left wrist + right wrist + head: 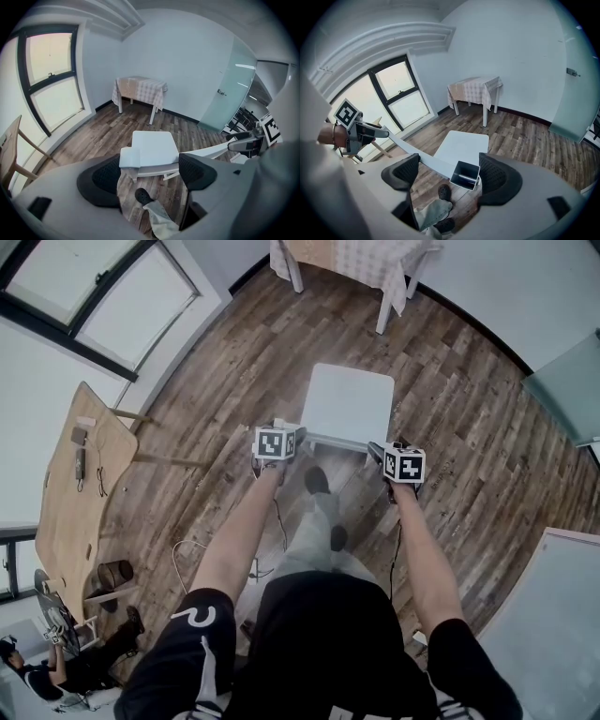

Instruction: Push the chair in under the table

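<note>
Both spread wide, left claw (151,174), right claw (451,174), astride chair (347,404) backrest, table (375,263) cropped

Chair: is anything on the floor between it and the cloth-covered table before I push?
Nothing visible. The wood floor between the chair and the table is bare in all three views. The ends of the chair's back rail lie between the open jaws of the left hand-held gripper and the right hand-held gripper.

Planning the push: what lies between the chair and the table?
Only bare wood floor between chair and table, seen in the head view.
</note>
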Available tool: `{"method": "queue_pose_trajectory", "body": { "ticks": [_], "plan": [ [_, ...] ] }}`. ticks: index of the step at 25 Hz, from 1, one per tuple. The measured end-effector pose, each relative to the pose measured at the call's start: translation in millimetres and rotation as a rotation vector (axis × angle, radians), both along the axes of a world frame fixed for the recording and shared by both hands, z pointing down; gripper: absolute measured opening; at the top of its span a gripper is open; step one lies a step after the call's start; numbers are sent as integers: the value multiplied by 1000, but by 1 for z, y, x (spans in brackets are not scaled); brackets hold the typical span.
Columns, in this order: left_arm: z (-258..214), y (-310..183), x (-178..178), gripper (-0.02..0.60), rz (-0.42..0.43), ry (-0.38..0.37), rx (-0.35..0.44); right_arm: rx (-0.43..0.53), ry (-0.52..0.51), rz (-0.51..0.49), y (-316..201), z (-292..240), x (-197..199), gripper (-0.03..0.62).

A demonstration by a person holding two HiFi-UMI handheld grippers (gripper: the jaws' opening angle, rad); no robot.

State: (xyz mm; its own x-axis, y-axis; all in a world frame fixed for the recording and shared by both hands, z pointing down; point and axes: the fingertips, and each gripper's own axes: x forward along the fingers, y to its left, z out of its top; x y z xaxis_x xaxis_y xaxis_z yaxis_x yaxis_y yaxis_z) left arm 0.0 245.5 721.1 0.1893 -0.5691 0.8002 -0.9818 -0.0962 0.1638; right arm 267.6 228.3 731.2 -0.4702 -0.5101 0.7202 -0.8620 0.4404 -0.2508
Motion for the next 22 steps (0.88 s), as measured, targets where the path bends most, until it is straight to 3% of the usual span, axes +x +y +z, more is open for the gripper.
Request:
{"method": "queue_pose_trajectory", "body": {
  "ticks": [5,22],
  "plan": [
    [-1,-15,2,390,-15,0,-35,-13,-7,-12,-15,0,1,416],
    [-1,-92,-12,390,-10,5,-28,-30,-17,-8,-92,2,-12,420]
  ]
}}
